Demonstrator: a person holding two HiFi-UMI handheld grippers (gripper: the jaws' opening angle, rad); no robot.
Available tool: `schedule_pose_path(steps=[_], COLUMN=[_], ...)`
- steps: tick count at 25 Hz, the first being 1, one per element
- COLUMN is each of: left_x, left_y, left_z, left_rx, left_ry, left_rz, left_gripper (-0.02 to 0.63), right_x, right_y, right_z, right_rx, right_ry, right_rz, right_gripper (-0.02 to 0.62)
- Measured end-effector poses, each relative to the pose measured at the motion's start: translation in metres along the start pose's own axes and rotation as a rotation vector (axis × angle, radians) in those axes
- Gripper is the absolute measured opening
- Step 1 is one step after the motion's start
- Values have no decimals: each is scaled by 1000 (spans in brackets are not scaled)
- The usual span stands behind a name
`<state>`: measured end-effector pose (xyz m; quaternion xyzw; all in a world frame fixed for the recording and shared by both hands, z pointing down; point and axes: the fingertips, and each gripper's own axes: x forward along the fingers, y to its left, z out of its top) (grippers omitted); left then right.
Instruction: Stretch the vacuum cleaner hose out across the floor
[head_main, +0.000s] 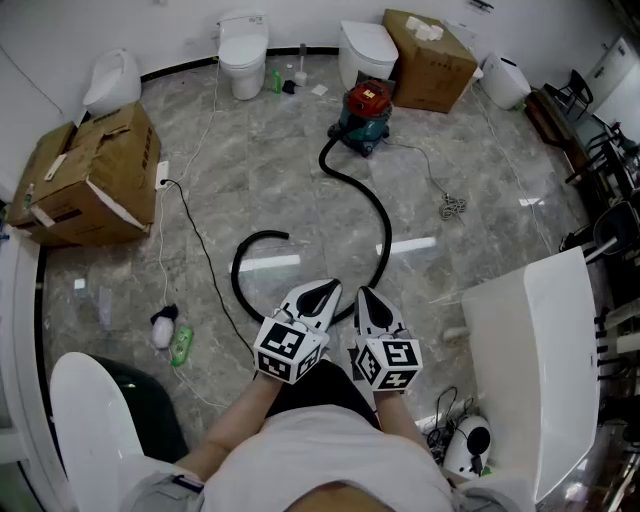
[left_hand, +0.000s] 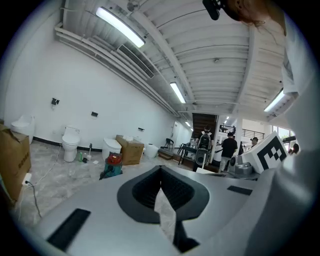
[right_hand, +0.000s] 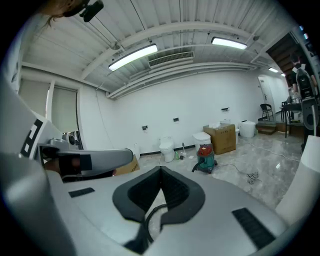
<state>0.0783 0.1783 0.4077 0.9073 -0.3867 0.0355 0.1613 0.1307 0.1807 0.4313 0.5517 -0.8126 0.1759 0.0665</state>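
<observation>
Room: sanitary-ware showroom with a grey marble-pattern floor (head_main: 300, 190) and white walls
Vacuum cleaner (head_main: 363, 112): red-and-teal canister standing on the floor at the far side, just beside the far cardboard box (head_main: 428, 58)
Hose (head_main: 381, 215): black, lying on the floor; it leaves the canister at its left side, sweeps right in a wide bend, runs toward the person and passes under the two tool tips, then loops back round to the left
Hose free end (head_main: 284, 235): rests on the floor ahead of the left tool, well apart from the canister
Left tool (head_main: 318, 297): jaws fully together with nothing between the pads; pale floor shows through the gap behind them in the left gripper view
Right tool (head_main: 371, 305): jaws fully together and empty; in the right gripper view a curve of the hose shows on the floor below, through the gap behind the pads
Tool position: both are held side by side, close together, over the near bend of the hose, pointing away from the person
Power cord (head_main: 447, 203): grey, trailing right from the canister to a small coil on the floor
Near cardboard box (head_main: 95, 175): at left, flaps partly open
Toilet (head_main: 243, 50): white, against the far wall
Green bottle (head_main: 181, 344): lying on the floor at lower left
</observation>
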Motion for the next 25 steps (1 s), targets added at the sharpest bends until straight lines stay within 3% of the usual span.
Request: schedule_pose_path(steps=[5,25], left_x=[3,-3], left_y=[-2,8], left_z=[-6,-24], left_rx=[4,10], left_ry=[24,63], left_rz=[1,24], left_gripper=[9,9], right_x=[-5,-9], right_y=[-1,-9], right_z=[6,0], right_rx=[-38,-14], right_ry=[-15,-29], right_rz=[-6,-65], right_gripper=[15,15])
